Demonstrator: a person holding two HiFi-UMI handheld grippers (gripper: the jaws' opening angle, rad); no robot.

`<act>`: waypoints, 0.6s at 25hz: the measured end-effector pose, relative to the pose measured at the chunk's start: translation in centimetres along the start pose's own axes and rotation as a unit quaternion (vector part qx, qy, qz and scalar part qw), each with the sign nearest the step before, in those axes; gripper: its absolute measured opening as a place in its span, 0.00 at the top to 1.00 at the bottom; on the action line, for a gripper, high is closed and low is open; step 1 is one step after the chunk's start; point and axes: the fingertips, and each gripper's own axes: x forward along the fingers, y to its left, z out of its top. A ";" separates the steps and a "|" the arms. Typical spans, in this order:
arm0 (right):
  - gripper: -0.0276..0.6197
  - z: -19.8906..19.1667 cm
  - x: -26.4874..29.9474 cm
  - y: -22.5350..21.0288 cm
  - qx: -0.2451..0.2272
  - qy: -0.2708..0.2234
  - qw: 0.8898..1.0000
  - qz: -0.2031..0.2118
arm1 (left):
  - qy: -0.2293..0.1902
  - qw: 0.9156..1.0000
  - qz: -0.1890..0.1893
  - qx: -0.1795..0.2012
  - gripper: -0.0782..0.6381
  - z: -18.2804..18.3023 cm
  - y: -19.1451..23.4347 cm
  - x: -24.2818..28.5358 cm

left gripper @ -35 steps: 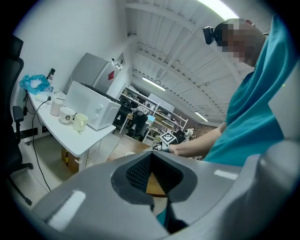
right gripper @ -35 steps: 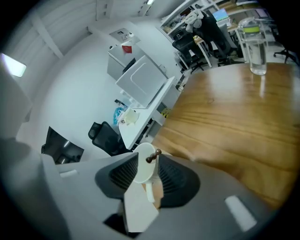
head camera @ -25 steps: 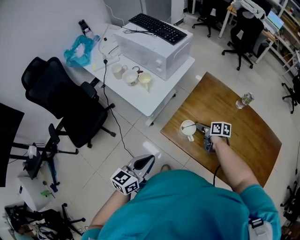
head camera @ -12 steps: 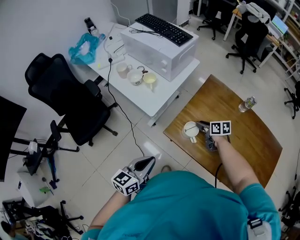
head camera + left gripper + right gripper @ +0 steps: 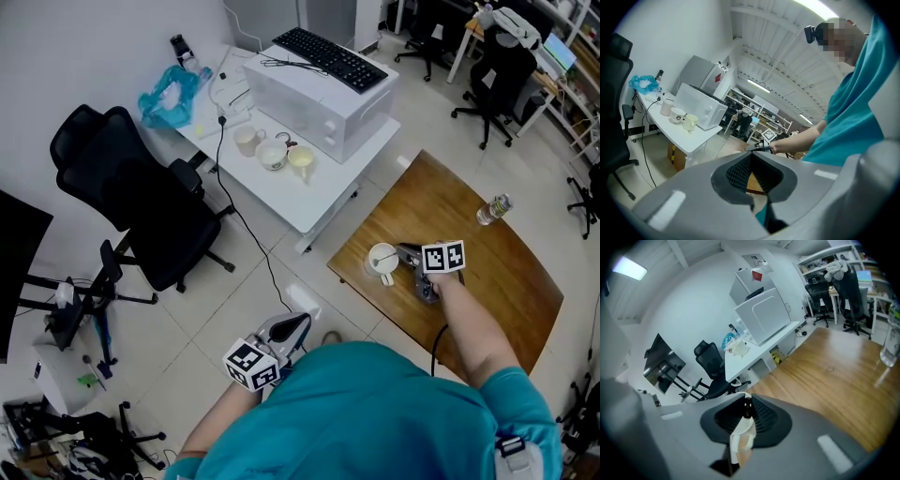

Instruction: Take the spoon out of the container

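A white mug [image 5: 380, 260] stands near the left corner of the wooden table [image 5: 487, 281], with a thin spoon [image 5: 390, 254] leaning out of it. My right gripper [image 5: 406, 252] reaches the mug from the right. In the right gripper view its jaws [image 5: 748, 405] are closing on the dark spoon handle [image 5: 748, 411], and the mug [image 5: 742, 438] sits just under them. My left gripper [image 5: 298, 324] hangs low by my body, over the floor, far from the table. Its jaws [image 5: 751, 157] are together with nothing between them.
A clear water bottle [image 5: 491, 207] stands at the table's far edge. A white desk [image 5: 309, 202] at the upper left carries a white box, a keyboard and several cups. A black office chair [image 5: 131, 192] is on the tiled floor to the left.
The right gripper's jaws have narrowed around the spoon handle at the mug. The left gripper has stayed where it was.
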 end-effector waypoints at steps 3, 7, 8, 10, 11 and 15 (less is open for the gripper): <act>0.89 1.1 -3.0 1.5 0.025 -0.052 0.998 0.022 | -0.003 1.000 -0.014 0.009 0.89 0.4 -0.5 0.3; 0.89 2.2 -9.5 4.5 0.075 -0.153 0.982 0.078 | -0.009 0.999 -0.041 0.011 0.89 0.9 -2.1 1.9; 0.89 2.2 -11.3 5.7 0.076 -0.175 0.977 0.097 | -0.010 0.999 -0.048 0.011 0.89 1.0 -2.8 2.5; 0.90 1.8 -15.2 9.0 0.052 -0.208 0.967 0.139 | -0.009 0.998 -0.065 0.014 0.89 1.4 -5.0 3.7; 0.89 1.2 -17.3 10.6 0.038 -0.219 0.963 0.152 | -0.008 0.997 -0.074 0.016 0.89 1.6 -6.6 4.1; 0.89 -2.5 -26.9 15.2 0.003 -0.254 0.953 0.166 | -0.001 0.992 -0.121 0.039 0.89 2.5 -14.9 5.8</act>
